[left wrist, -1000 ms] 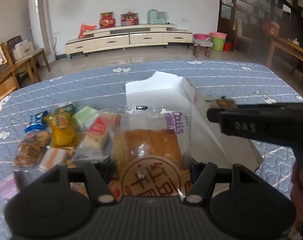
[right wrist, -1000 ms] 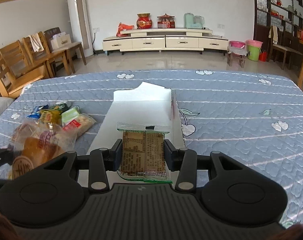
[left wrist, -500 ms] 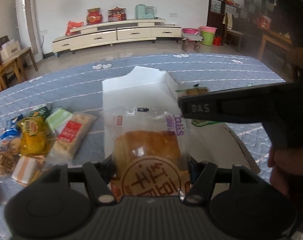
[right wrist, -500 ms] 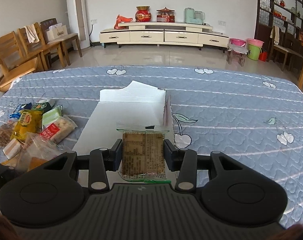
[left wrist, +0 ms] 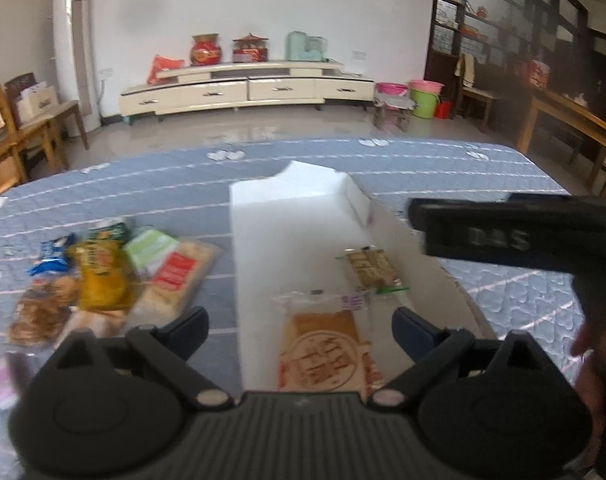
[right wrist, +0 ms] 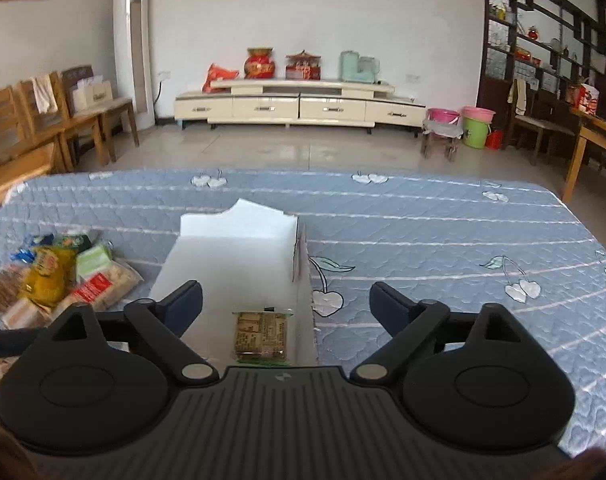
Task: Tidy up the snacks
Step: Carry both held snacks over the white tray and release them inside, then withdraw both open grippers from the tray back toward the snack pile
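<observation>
A white open box (left wrist: pixel 291 236) lies on the blue quilted table; it also shows in the right wrist view (right wrist: pixel 235 256). A clear-wrapped bread packet (left wrist: pixel 327 344) lies in its near end, below my open left gripper (left wrist: pixel 299 328). A small brown biscuit packet (left wrist: pixel 369 268) lies in the box to the right; in the right wrist view the same packet (right wrist: pixel 261 336) lies below my open right gripper (right wrist: pixel 287 300). The right gripper's black body (left wrist: pixel 515 236) crosses the right of the left wrist view. A pile of loose snacks (left wrist: pixel 103 276) lies left of the box, also in the right wrist view (right wrist: pixel 51 280).
The quilted table (right wrist: pixel 443 240) stretches to the right of the box. Wooden chairs (right wrist: pixel 35 128) stand beyond the table's left side, a low TV cabinet (right wrist: pixel 299 108) at the far wall, another wooden table (right wrist: pixel 595 140) at the far right.
Both grippers have opened. The bread packet left the left gripper and the biscuit packet left the right one; both now lie in the box. Both grippers have drawn back and up.
</observation>
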Demonstrator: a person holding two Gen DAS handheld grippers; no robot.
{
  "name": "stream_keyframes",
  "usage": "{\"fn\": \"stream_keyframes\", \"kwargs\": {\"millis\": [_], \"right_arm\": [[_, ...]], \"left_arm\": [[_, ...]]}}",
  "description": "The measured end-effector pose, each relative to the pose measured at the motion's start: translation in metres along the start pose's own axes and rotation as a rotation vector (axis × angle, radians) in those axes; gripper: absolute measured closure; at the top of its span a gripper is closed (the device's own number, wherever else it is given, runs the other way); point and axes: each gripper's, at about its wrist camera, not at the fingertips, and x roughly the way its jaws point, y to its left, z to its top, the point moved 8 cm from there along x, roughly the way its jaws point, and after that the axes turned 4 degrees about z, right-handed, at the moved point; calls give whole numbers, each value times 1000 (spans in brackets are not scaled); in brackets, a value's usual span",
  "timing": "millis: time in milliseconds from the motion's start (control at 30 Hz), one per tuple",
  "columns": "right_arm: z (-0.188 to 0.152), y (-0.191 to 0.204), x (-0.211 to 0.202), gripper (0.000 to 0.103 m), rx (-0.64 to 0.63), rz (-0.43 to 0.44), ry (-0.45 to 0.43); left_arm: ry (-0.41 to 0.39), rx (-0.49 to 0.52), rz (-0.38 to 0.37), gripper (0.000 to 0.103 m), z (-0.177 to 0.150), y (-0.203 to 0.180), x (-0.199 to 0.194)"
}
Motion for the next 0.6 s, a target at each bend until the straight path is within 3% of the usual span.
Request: {"fn": "stream_keyframes", "kwargs": {"millis": [600], "right_arm": [[-22, 42, -55, 0, 23, 33, -20]], "left_arm": [[-13, -34, 138, 5, -17, 68, -56]]}}
